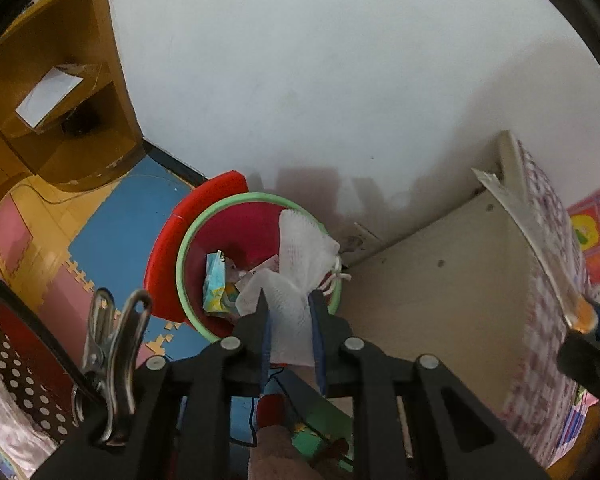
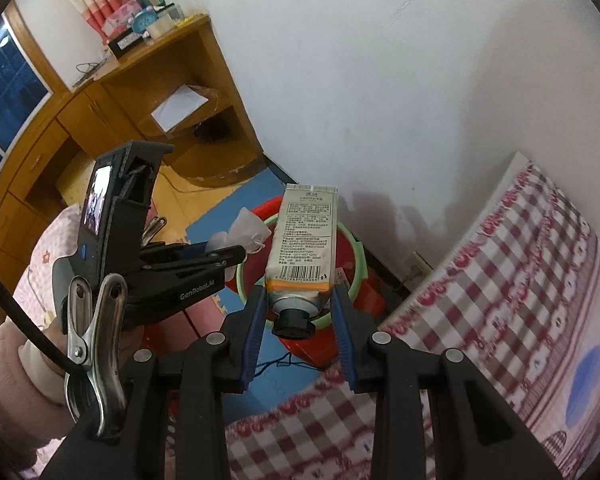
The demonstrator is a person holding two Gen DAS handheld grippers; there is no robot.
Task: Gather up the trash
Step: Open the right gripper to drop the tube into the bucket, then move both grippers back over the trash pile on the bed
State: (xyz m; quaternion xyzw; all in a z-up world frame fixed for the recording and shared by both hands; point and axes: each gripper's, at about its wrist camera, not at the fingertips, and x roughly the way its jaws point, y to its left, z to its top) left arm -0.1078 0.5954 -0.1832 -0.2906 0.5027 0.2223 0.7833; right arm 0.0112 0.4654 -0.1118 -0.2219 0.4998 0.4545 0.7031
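Red bin: the trash bin (image 1: 236, 248) with a pale green rim stands on the foam floor mat (image 1: 116, 232) against the white wall (image 1: 340, 80), left of the bed (image 2: 520, 280); its red lid (image 1: 168, 248) hangs open beside it.
Already inside: a blue and yellow wrapper (image 1: 218, 286) and some paper scraps lie at the bottom, so part of the collecting looks done.
Left gripper (image 1: 290, 312): jaws pinch a white mesh pouch (image 1: 300, 256) with a drawstring; the pouch hangs right above the bin's mouth, not yet let go.
Right gripper (image 2: 300, 312): jaws pinch a squeezed tube (image 2: 304, 240) near its black cap (image 2: 293, 324), barcode side facing the camera, above and in front of the bin's rim.
Left to do: both pieces are still held, so the drops remain; the pouch seems closer to release than the tube.
Unknown: whether more trash waits elsewhere in the room cannot be told.
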